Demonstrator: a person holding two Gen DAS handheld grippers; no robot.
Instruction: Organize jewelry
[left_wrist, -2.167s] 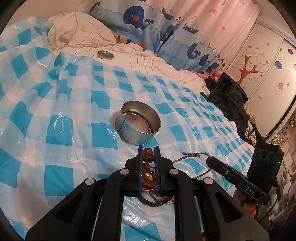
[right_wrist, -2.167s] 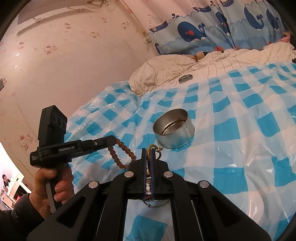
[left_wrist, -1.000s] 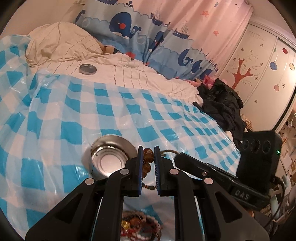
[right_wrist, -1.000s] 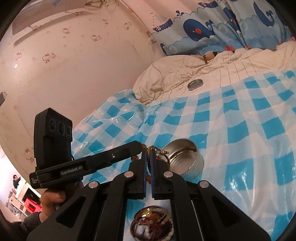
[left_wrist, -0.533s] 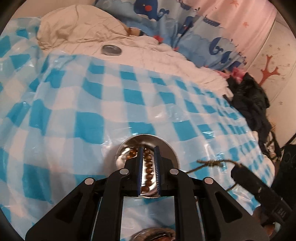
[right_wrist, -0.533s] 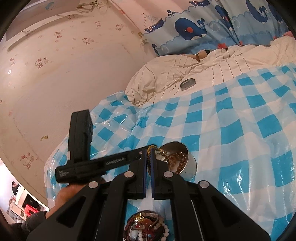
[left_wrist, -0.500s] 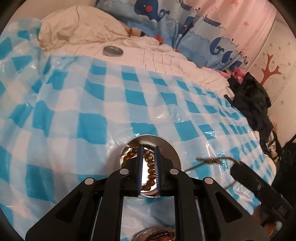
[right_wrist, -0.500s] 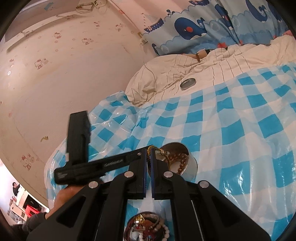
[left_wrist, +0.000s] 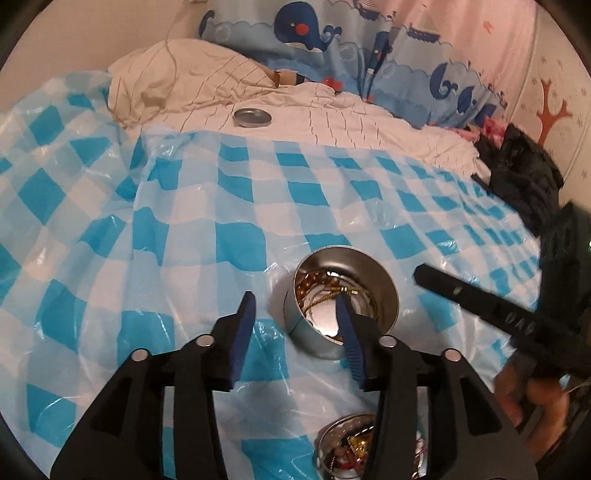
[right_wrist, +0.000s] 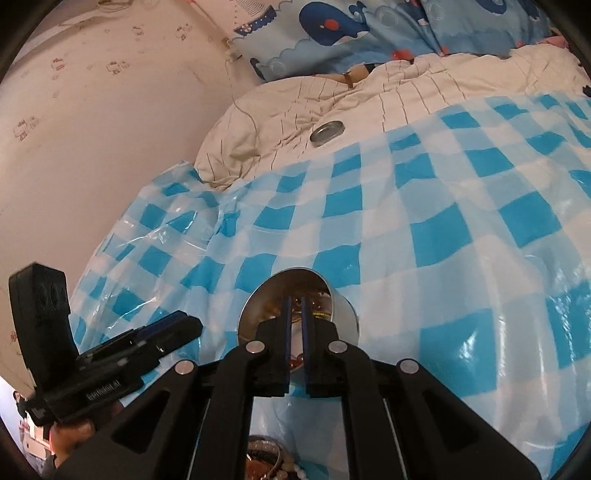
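Observation:
A round steel tin (left_wrist: 384, 295) stands on the blue-checked plastic sheet (left_wrist: 147, 258). Brown beads and a gold cord (left_wrist: 325, 291) lie inside it. My left gripper (left_wrist: 295, 306) is open and empty, just left of and over the tin's near rim. My right gripper (right_wrist: 295, 306) hovers over the same tin (right_wrist: 343, 314) with its jaws a narrow gap apart; nothing shows between them. A second tin (left_wrist: 351, 446) full of mixed jewelry sits close below, and it also shows in the right wrist view (right_wrist: 269, 461).
A flat metal lid (left_wrist: 252, 117) lies on the cream quilt at the back. Whale-print bedding (left_wrist: 314, 33) lines the wall. Dark clothes (left_wrist: 524, 181) lie at the far right. The other hand-held gripper shows in each view (left_wrist: 480, 299) (right_wrist: 110, 369).
The brown bead string left my left gripper and now lies in the tin; the left jaws have opened wide. The gold cord has left my right gripper, whose jaws have parted slightly.

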